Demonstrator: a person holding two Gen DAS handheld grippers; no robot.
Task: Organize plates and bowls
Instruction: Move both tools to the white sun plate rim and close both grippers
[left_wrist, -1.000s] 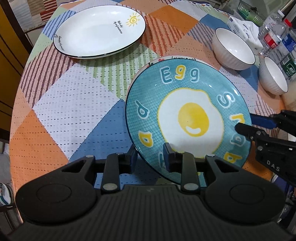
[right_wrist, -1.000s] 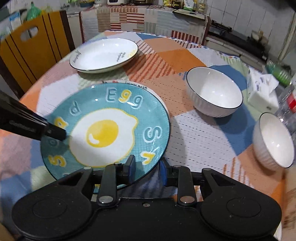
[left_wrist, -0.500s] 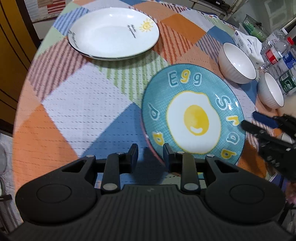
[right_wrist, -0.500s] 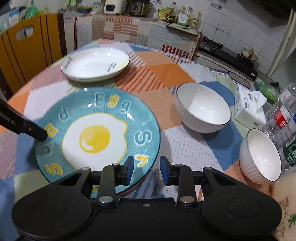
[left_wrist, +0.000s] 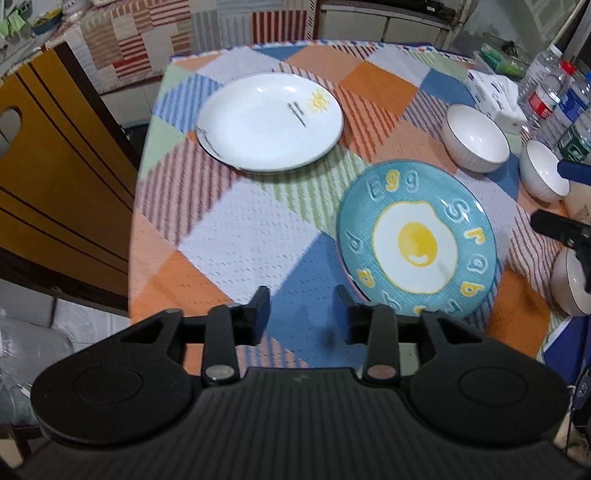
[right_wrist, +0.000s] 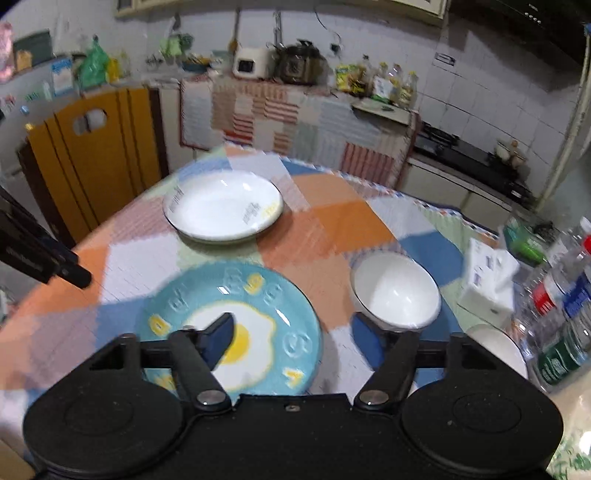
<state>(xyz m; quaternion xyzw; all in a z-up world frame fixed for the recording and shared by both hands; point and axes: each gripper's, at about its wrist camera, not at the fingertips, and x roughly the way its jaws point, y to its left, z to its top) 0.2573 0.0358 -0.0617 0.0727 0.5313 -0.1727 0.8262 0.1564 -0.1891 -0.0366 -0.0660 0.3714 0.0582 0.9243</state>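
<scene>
Left tongs (left_wrist: 301, 314) hang wide and empty above the table's (left_wrist: 240, 236) near edge, just beside the egg plate (left_wrist: 415, 240); right tongs (right_wrist: 306, 328) gape wider, empty too, above that plate's near rim; the egg plate lies flat on the checked cloth, a pinkish rim peeking beneath, so it likely sits on another plate, stacked to tidy; beyond it the white plate (left_wrist: 269, 122) waits alone, probably next for the stack; two bowls (right_wrist: 395, 291) sit apart at right, near the tissues (right_wrist: 487, 277) and bottles (right_wrist: 565, 295), not yet nested.
</scene>
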